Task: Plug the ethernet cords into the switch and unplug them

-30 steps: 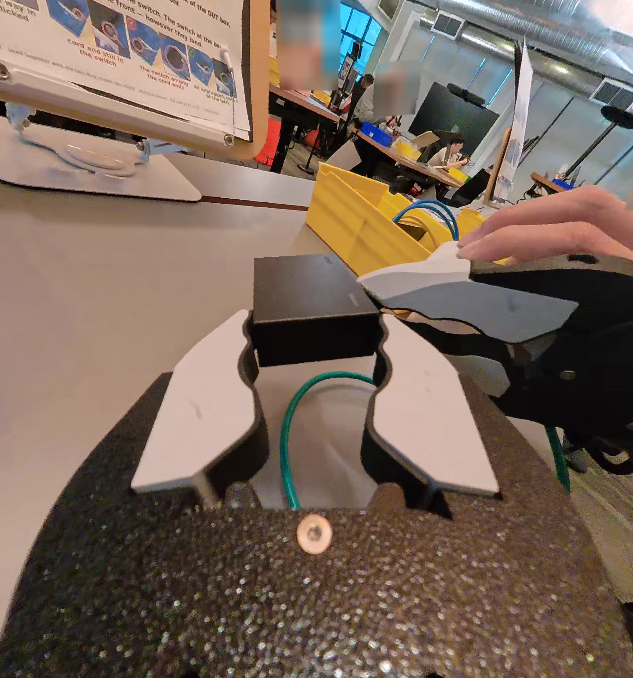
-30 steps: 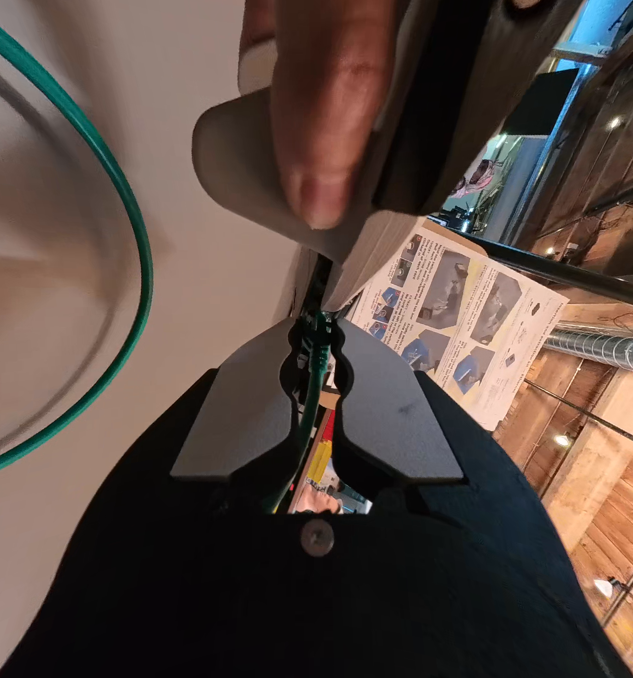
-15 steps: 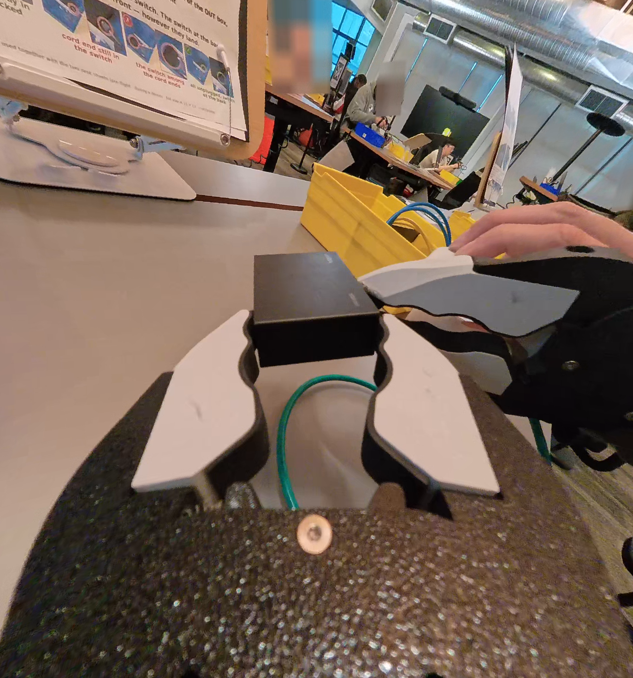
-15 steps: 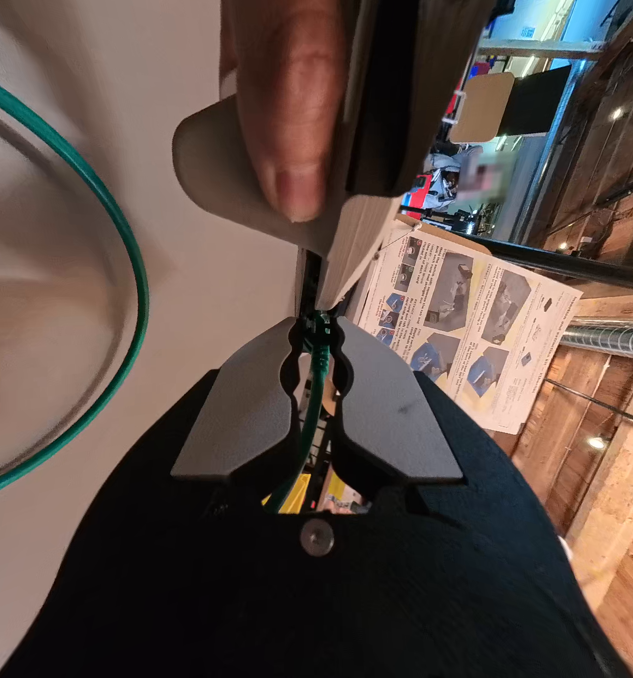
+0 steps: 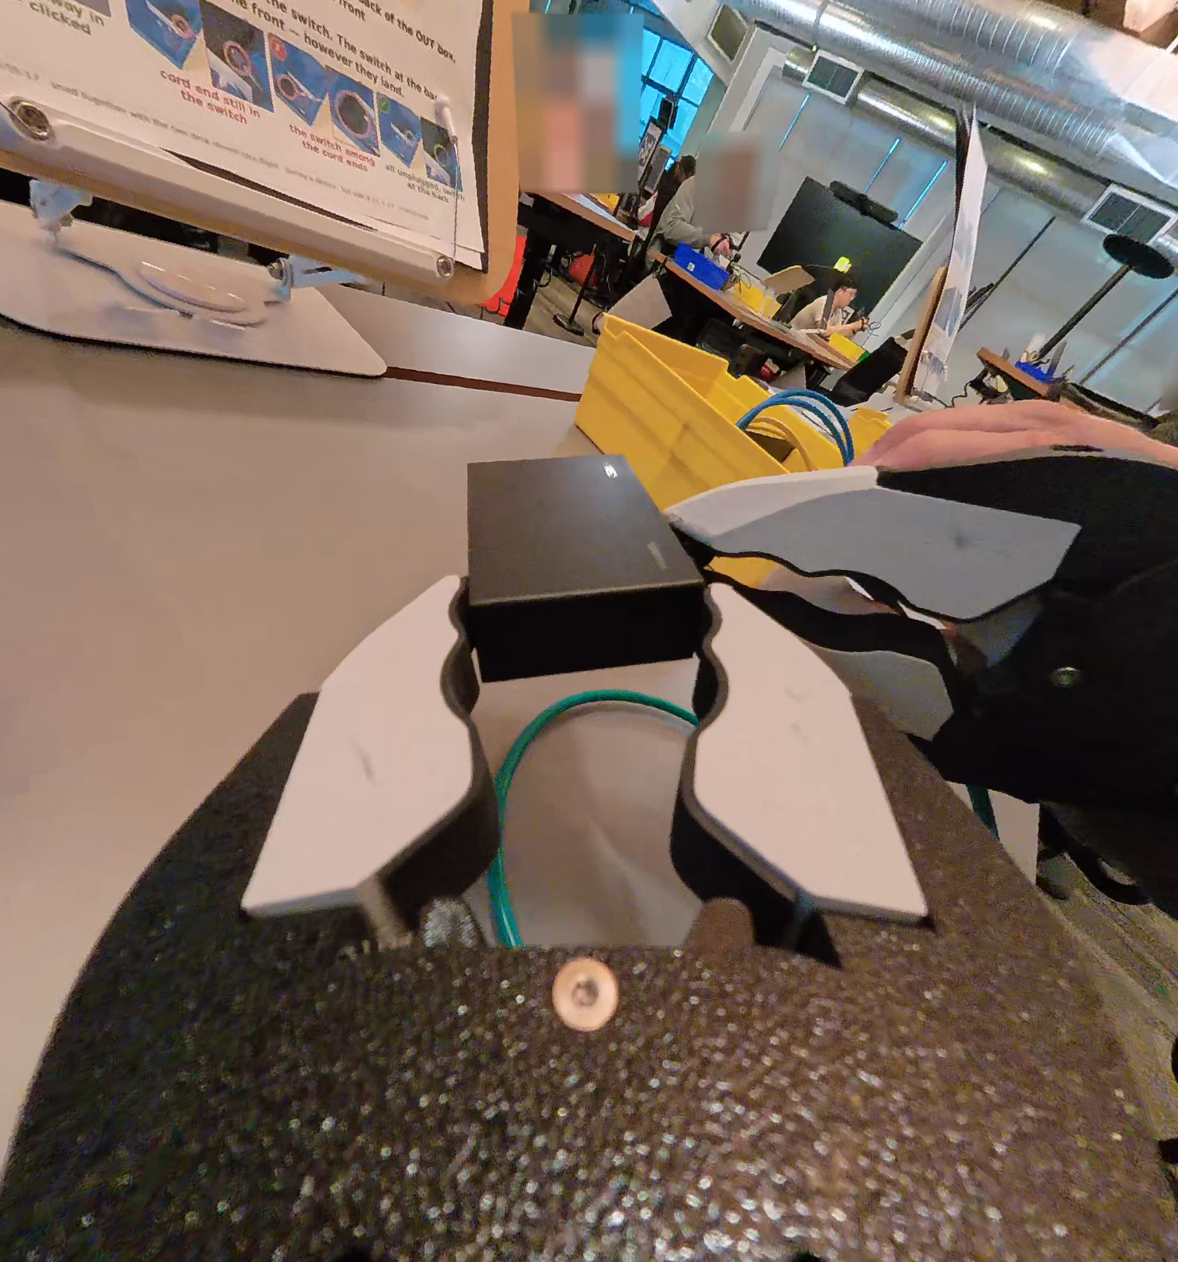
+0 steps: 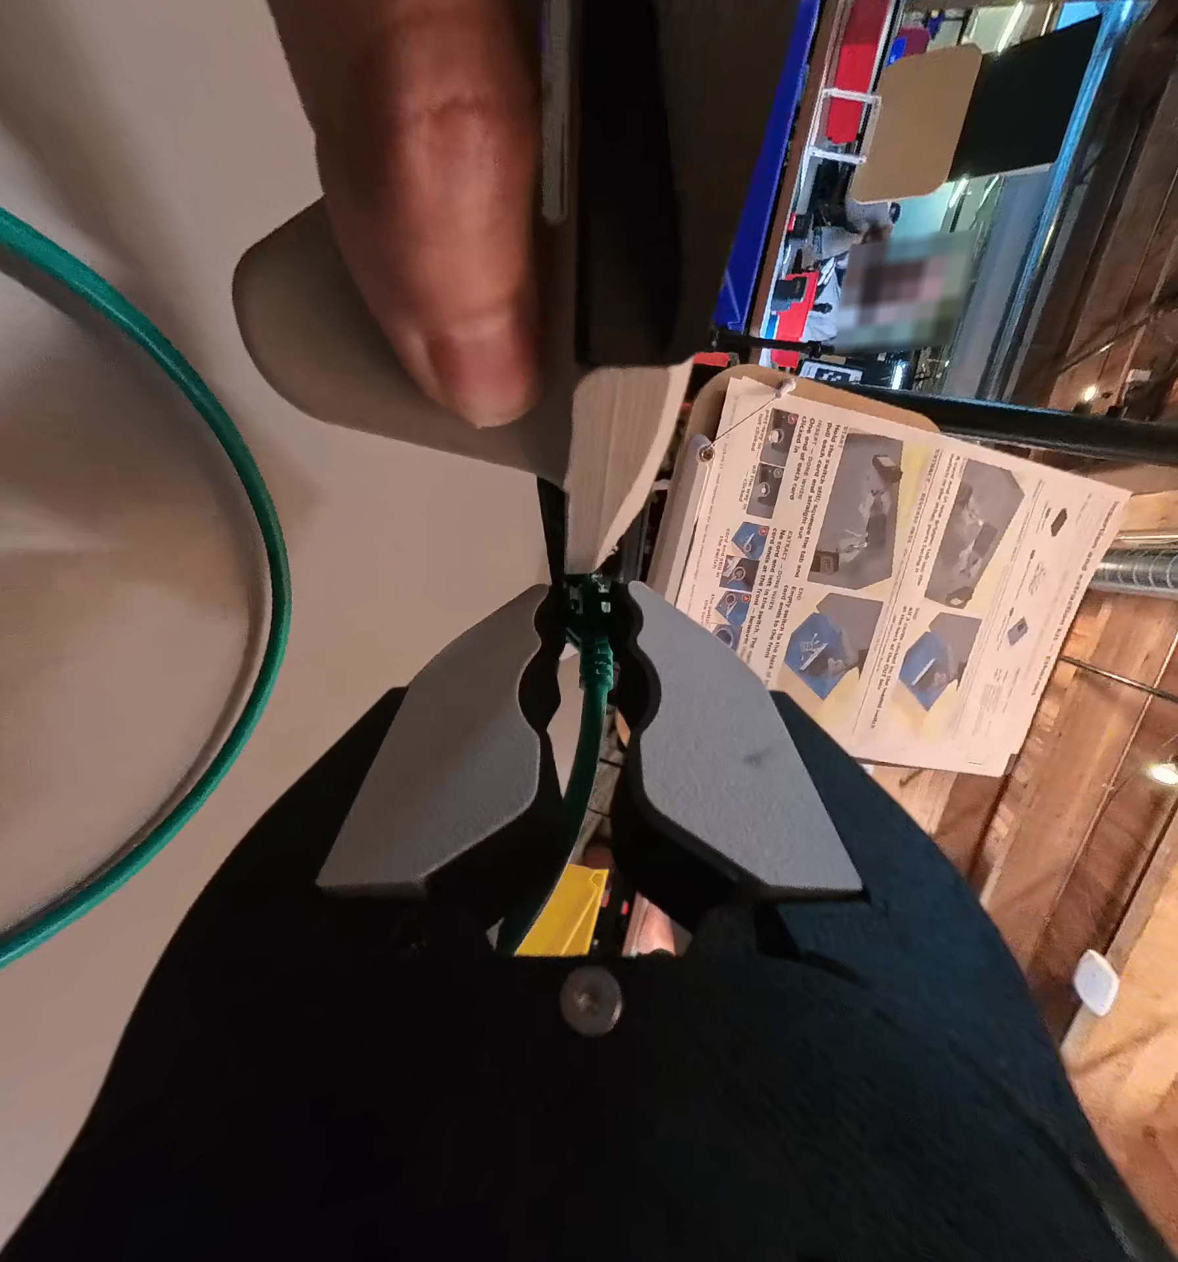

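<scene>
My left gripper is shut on the black switch and holds its near end on the grey table. A green ethernet cord loops on the table between its fingers. My right gripper is shut on the green cord's plug, with the plug tip at the switch's thin black edge. In the left wrist view the right gripper comes in from the right at the switch's right side. The cord curves away over the table in the right wrist view. The ports are hidden.
A yellow bin with blue cord stands behind the switch on the right. An instruction sheet on a stand is at the back left, also in the right wrist view. A person's fingers rest on the right gripper.
The right gripper's jaws have parted a little around the green plug and the view has tilted. The left gripper and the switch have stayed put.
</scene>
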A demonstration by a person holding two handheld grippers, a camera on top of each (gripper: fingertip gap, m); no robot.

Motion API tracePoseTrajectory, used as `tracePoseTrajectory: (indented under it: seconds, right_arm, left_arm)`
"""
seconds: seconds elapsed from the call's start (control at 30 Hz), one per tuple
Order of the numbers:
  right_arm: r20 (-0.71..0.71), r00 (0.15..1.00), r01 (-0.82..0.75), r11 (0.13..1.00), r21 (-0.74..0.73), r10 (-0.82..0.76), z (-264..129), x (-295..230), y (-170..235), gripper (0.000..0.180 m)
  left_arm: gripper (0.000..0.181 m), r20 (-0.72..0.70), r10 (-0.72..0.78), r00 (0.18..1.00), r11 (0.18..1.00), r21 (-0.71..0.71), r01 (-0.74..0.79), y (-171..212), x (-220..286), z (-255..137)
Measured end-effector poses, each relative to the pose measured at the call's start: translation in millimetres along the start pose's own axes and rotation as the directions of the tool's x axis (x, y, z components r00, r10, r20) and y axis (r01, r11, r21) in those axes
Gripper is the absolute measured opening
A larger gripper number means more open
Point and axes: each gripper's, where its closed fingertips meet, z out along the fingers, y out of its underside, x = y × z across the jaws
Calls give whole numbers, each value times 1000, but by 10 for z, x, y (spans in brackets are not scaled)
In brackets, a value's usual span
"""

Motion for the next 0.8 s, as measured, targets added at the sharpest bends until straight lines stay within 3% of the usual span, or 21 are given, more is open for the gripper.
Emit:
tracePoseTrajectory:
  seconds: [0.57, 0.8]
  right_arm:
    - [56, 998, 26, 999, -39, -24, 78, -134, 36, 14]
    - [66, 996, 56, 997, -49, -53, 106, -134, 37, 14]
  left_arm:
    - [61, 3, -59, 998, 998, -27, 59, 120, -112, 64]
    - [61, 90, 124, 988, 992, -15, -123, 70, -140, 53]
